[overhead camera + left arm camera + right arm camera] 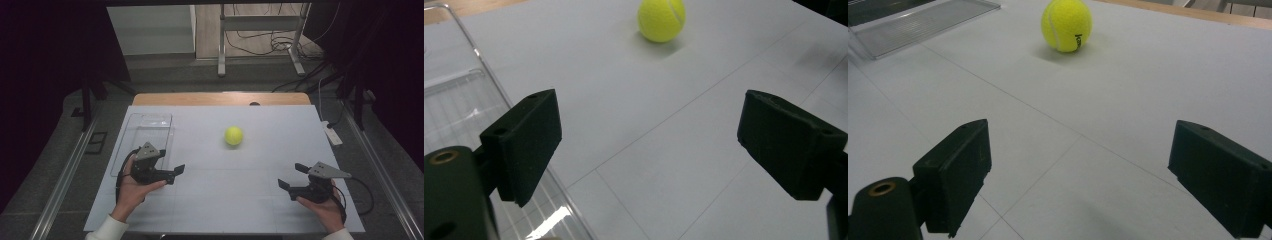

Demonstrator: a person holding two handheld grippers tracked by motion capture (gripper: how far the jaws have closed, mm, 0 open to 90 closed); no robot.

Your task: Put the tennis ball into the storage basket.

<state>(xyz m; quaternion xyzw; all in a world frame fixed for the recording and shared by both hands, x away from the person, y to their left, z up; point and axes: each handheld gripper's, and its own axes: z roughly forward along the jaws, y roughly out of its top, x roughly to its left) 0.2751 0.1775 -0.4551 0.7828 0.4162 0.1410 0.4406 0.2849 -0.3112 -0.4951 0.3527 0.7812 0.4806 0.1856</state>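
both grippers' jaws stand apart and empty, aimed at the tennis ball (pixel 233 135) ahead of them, likely readying a grab; clear tray (pixel 129 145) beside the left gripper (pixel 170 169).

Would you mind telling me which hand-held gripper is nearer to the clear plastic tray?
The left hand-held gripper is nearer: it hangs beside the clear plastic tray's near right edge. The right hand-held gripper is far across the table, past the yellow tennis ball.

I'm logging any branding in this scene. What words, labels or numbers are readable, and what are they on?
Yellow-green felt tennis ball: a small dark print near its seam, too blurred to read.
Clear plastic tray: no text.
White table cover: thin lines, no text.
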